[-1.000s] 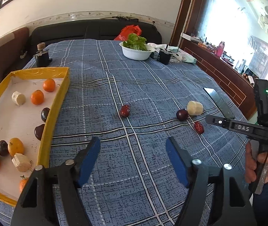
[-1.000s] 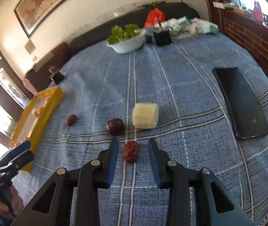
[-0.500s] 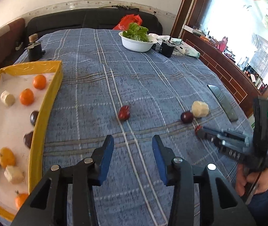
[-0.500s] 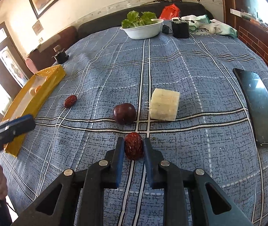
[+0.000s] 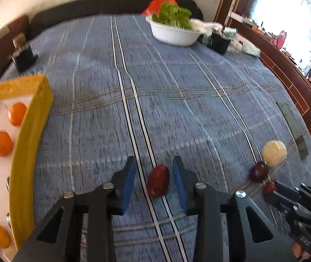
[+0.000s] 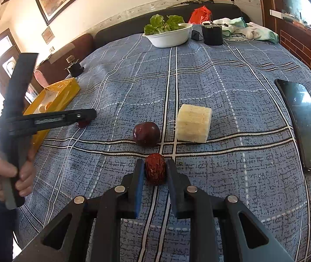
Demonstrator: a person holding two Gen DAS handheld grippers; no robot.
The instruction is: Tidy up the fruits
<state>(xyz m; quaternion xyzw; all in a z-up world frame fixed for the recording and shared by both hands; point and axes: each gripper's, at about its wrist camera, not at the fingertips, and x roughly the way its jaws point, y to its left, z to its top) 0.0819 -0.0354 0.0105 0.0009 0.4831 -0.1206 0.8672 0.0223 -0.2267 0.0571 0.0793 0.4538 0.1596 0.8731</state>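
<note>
A red date (image 5: 158,183) lies on the blue checked cloth between the blue pads of my left gripper (image 5: 154,163). Its jaws are closing, with a small gap still showing on each side of the fruit. My right gripper (image 6: 155,162) is shut on a second, wrinkled red date (image 6: 155,171) that rests on the cloth. Just beyond it sit a dark plum (image 6: 146,133) and a pale cut block of fruit (image 6: 193,123). The yellow tray (image 5: 31,135) at the left holds oranges (image 5: 16,113) and other fruit. The right wrist view shows the left gripper (image 6: 85,118) low over its date.
A white bowl of lettuce (image 6: 168,36) and a black holder (image 6: 212,35) stand at the far end. A dark phone (image 6: 306,126) lies at the right edge. Another small black stand (image 5: 24,56) sits behind the tray. A person's hand (image 6: 0,174) grips the left tool.
My left gripper went forward and down to the lone date and its jaws narrowed around it. My right gripper closed on its date, then stayed still.
</note>
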